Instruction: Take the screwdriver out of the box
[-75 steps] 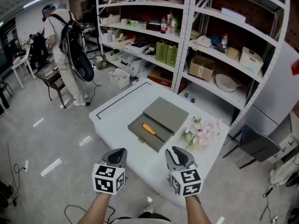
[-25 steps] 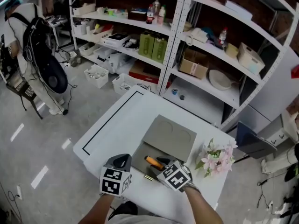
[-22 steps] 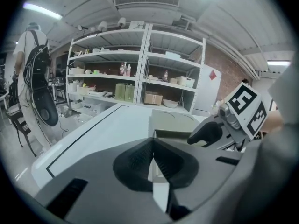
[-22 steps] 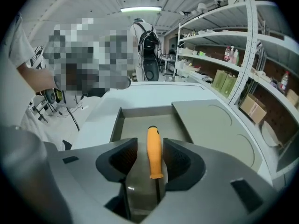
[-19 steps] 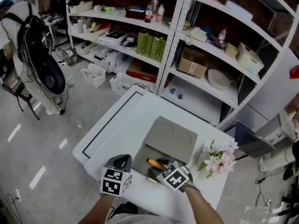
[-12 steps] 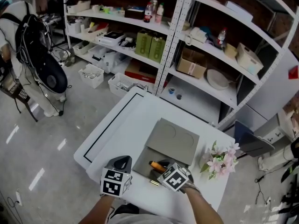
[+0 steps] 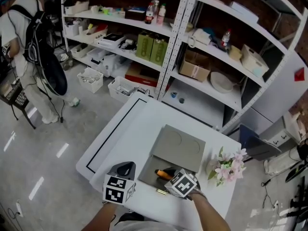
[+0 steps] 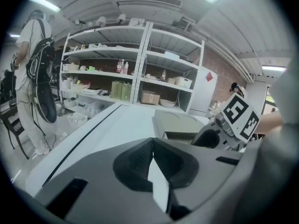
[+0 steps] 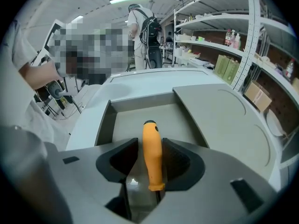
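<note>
Dark grey left tongs (image 8: 152, 149) closed on nothing (pads touching) above the white bench (image 8: 112, 125) — a flat grey box (image 8: 180, 123) ahead, the right tongs (image 8: 209, 137) at its edge.

The left gripper (image 7: 126, 167) hovers, its jaws pressed together. The right gripper (image 7: 169, 174) reaches forward, its jaws clamped on the screwdriver (image 9: 152, 160).

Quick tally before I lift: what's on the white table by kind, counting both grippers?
Box: 1
Screwdriver: 1
Bunch of flowers: 1
Grippers: 2, the left gripper closed and empty, the right gripper closed on the orange handle
Total: 5
</note>
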Available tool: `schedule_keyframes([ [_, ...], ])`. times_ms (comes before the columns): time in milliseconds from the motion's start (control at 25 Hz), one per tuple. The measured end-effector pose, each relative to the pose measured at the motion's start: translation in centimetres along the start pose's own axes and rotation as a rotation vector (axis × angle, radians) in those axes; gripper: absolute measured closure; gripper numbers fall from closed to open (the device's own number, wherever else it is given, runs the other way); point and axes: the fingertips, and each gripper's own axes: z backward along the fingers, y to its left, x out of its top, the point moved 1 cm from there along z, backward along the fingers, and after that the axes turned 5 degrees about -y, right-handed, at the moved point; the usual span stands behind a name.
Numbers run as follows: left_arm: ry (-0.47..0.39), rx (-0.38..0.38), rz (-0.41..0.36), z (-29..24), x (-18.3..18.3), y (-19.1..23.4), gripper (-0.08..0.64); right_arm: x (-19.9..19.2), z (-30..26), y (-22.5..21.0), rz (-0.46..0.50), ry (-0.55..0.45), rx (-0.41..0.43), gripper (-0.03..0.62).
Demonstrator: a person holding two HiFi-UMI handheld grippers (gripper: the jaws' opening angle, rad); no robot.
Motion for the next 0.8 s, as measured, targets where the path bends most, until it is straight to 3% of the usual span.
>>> schedule_keyframes([
  [480, 0.013, -0.036, -0.018, -1.4, 0.0, -1.0, 0.555, 0.2, -0.1, -0.2, 0.006, -0.003, -0.022, 0.468],
  [800, 0.009, -0.021, -0.033, -1.0, 0.3, -1.9, 0.555, 0.2, 0.4, -0.3, 0.011, -0.051, -0.063, 0.471],
])
